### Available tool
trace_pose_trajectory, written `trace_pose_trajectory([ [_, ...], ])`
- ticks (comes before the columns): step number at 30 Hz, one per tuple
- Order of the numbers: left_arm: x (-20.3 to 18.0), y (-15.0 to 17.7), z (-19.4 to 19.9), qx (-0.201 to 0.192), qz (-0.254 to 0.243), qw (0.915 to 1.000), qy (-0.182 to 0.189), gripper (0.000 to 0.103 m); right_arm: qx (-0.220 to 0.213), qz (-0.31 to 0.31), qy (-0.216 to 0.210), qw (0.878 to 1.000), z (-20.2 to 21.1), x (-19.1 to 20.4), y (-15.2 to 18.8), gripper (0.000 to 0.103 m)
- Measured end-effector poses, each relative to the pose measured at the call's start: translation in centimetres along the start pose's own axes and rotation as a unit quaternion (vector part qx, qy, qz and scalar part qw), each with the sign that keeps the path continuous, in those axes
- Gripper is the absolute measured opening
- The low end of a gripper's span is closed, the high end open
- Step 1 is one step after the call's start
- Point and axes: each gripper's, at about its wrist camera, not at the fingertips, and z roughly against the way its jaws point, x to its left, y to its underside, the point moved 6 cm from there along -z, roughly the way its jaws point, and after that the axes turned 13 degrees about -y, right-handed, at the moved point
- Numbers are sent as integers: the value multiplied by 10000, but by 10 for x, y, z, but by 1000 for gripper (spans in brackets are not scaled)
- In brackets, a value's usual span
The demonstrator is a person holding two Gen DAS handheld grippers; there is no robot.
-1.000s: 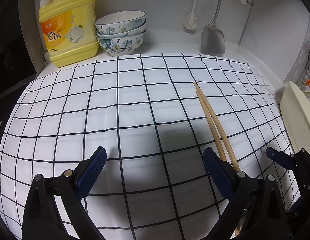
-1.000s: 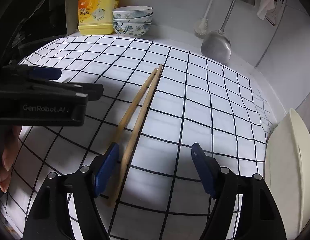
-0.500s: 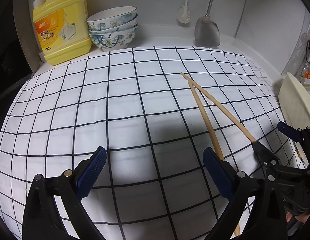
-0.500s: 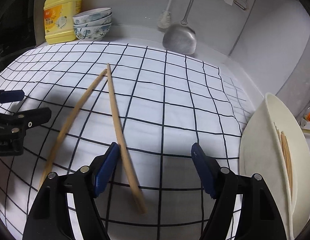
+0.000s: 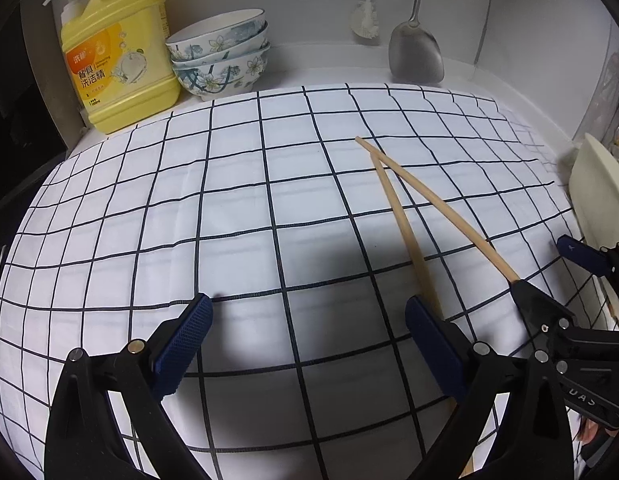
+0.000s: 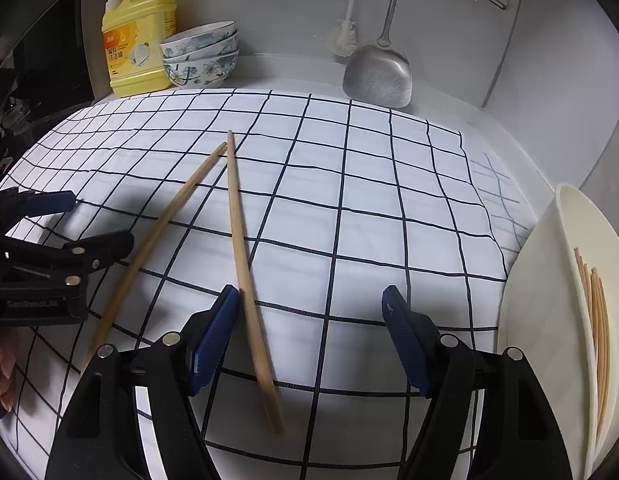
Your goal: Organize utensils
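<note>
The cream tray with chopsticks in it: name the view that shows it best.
The right wrist view. There the cream tray shows its open inside, with several chopsticks lying in it. The left wrist view catches only its outer side at the right edge, contents hidden.

The left gripper [image 5: 307,338] points steeply downward with its blue-padded jaws spread wide and nothing between the pads. In its view the right gripper [image 5: 549,268] enters from about four o'clock, its jaws also well apart. The right gripper [image 6: 311,322] tilts down in the same way, jaws wide and gripping nothing. In the right wrist view the left gripper [image 6: 89,220] reaches in from nine o'clock, and fingertips [image 6: 1,376] of the person's hand show at about eight o'clock.
</note>
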Motion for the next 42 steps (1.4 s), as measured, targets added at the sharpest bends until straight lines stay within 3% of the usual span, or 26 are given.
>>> trace_pose_trajectory([
  [12,-10,-7,-1,-211,-267,9990,-297,98,58,4,-104,9999,0,-4,1,71],
  [19,-9,-8,-5,-146,-206,9996,-159,98,49,7,-132,9999,0,-3,2,71],
  [22,-10,-7,-6,-15,-115,9998,130,97,50,-10,-168,9998,0,-3,1,71],
  [27,-12,-7,0,-156,-176,9997,-36,97,40,-56,-200,9998,0,-4,2,71],
  [33,-7,-11,11,-392,57,9991,168,97,43,-64,-206,9998,1,-4,3,71],
  [42,-28,-12,8,-407,-317,9985,162,97,89,-136,-214,9996,5,-12,6,71],
])
